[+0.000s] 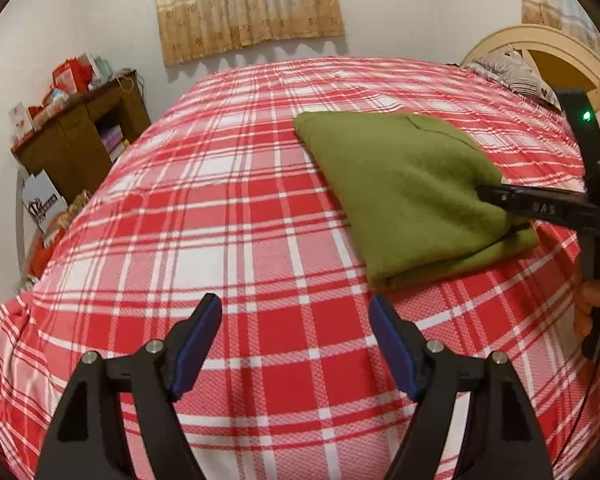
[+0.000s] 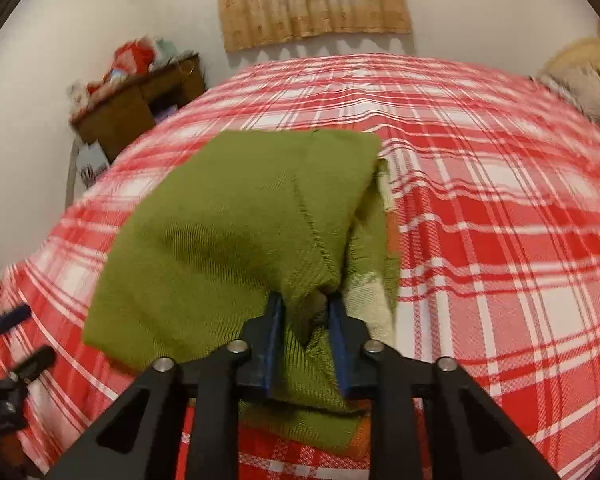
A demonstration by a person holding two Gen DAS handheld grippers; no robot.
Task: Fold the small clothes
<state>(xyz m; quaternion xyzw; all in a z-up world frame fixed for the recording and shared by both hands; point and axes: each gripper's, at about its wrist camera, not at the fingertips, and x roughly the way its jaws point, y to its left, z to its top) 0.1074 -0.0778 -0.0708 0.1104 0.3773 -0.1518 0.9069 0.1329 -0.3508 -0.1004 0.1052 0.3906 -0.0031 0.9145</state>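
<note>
The left tool (image 1: 295, 312) hovers low over the plaid bed (image 1: 228, 208), its pads spread wide and holding nothing. The right tool (image 2: 306, 308) is clamped on the near corner of the folded green cloth (image 2: 228, 232), which lies on the bed, long axis running away from that tool.

The left gripper (image 1: 295, 310) hovers with its blue-padded jaws spread wide and nothing between them, just beside the folded olive-green knit cloth (image 1: 412, 196). The right gripper (image 2: 306, 312) is clamped on that cloth's near edge.
</note>
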